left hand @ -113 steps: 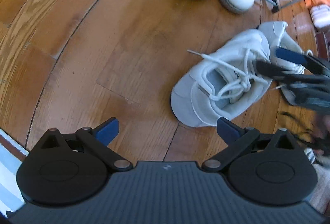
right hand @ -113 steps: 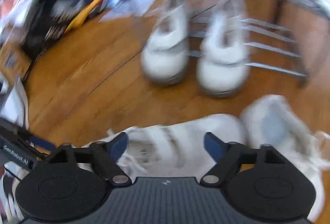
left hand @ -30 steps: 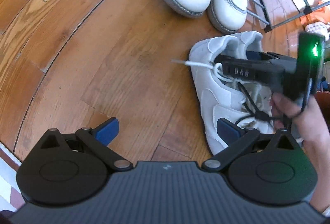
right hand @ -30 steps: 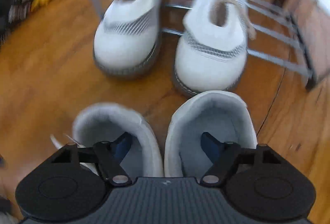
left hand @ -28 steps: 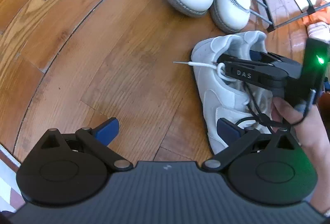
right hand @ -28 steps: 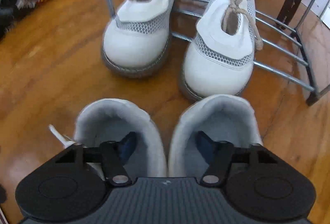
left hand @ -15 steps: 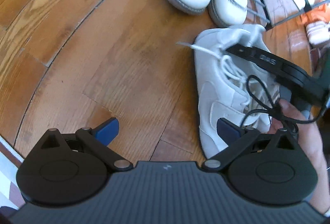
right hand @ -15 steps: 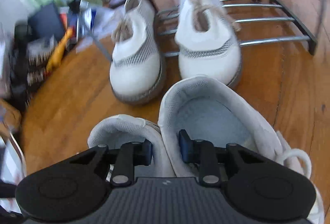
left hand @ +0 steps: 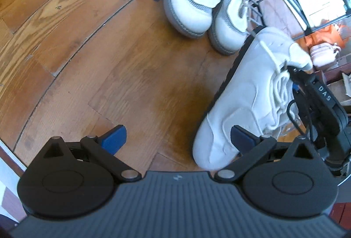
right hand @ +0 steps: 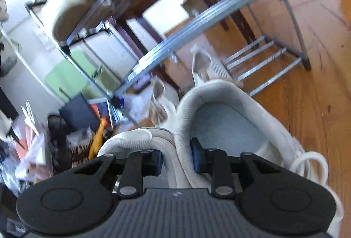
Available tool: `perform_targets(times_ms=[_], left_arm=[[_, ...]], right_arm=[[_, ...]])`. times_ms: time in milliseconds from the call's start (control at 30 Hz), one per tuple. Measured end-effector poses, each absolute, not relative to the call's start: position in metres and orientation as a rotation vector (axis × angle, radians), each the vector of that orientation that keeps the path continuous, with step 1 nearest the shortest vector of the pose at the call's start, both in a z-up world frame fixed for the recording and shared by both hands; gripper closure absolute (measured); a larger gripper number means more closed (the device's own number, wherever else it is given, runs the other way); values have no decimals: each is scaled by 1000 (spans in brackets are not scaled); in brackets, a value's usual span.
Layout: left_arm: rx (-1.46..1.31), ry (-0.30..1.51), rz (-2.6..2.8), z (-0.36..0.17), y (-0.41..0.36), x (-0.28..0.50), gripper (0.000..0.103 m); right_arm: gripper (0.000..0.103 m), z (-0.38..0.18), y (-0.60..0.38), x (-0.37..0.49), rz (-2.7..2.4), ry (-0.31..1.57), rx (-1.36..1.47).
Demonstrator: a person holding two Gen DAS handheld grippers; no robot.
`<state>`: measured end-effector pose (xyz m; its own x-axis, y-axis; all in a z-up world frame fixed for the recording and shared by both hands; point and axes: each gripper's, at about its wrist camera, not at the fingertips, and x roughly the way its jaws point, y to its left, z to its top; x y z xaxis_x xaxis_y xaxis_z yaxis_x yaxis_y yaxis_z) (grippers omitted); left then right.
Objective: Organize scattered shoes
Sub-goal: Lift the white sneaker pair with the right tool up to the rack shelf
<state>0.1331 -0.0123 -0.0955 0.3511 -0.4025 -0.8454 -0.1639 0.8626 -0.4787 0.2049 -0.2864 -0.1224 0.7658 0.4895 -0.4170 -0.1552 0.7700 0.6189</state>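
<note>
Right gripper (right hand: 176, 160): jaws closed on the adjoining inner collar walls of a pair of white lace-up fabric sneakers (right hand: 219, 119), one blue pad inside each shoe opening, so both shoes are pinched together as one load. In the left wrist view the pair (left hand: 250, 95) hangs tilted, dark sole edge turned toward the wooden plank floor (left hand: 98, 51) and toe lowest, apparently clear of the boards, though contact at the toe cannot be ruled out.

Left gripper (left hand: 177, 139): jaws wide open and empty, over bare floor just beside the toe of the held pair.

Location: the held pair is near the front edge of the grey metal wire shoe rack (right hand: 186, 25), just beside a pair of cream mesh chunky-soled shoes (left hand: 204, 3) standing toe-out at the rack's lowest tier. The middle tier appears free; pale shoes occupy the top tier.

Handling assessment:
- Judged light; one gripper looks sufficient to carry both
- Collar padding is soft and compressible; the grip likely holds by squeeze alone, so either shoe could pivot or slip out if swung
- Uppers are flexible, soles stiffer; the toes will probably sag below the grip point
- A loose white lace (right hand: 309, 163) trails at the side and could snag on the rack bars
- Not fragile; a drop risks only misplacement
- Best hold is judged to be the present one, low on the collars near the heels
</note>
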Motion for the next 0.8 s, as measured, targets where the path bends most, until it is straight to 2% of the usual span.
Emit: perform_targets(times_ms=[200,400,633,800], left_arm=[[-449,1162,-114,-81,-19,123,0],[-441,1157,-102,-72,-25,132,0],[-517,925,-164,-45,-31,180,0],[-402,800,-212,-63,-59,218,0]], right_arm=[[77,-99,-298,218,310,481,624],[77,-58,-292,252,317,389,527],[77,-10,-295,319,313,344,429],[77,9,-299,372,276,350,358]])
